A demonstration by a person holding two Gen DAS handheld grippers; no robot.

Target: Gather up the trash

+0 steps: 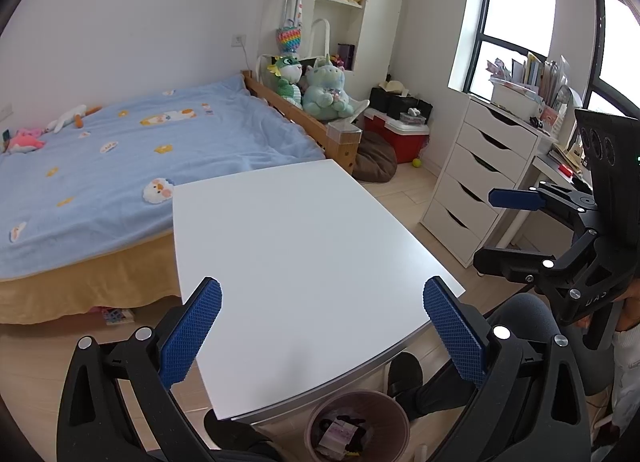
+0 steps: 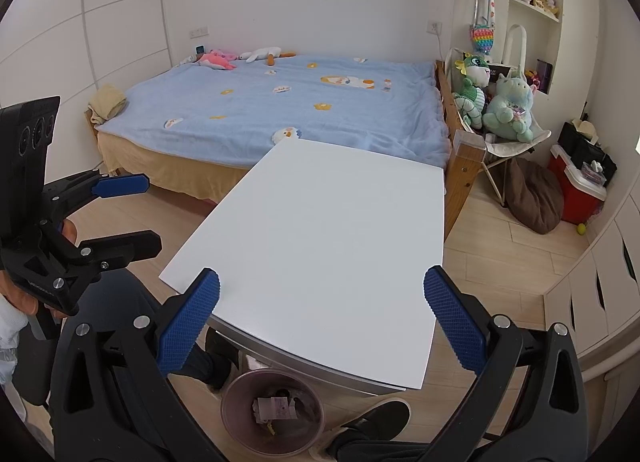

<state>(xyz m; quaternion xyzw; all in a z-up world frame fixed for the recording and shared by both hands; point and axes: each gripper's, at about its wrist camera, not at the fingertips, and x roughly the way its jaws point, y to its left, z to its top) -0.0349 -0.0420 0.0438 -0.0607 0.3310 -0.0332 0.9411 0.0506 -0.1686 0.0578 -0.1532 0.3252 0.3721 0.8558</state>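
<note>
Bedroom tabletop bare; bin at lower frame holds trash.
Left gripper and right gripper: jaws wide apart, empty; collection looks complete.

Table edge partly hides bin.

A white table stands in the middle of the room, its top showing only bare white surface. Its far edge sits just beside the bed, which carries a light blue blanket with small animal patches. At the far end of the bed lie a pink plush toy and a white goose plush. On the wooden floor, near the table's near edge, stands a round waste bin with scraps inside. Further right on the floor rest a brown cushion and a red cooler box.
</note>
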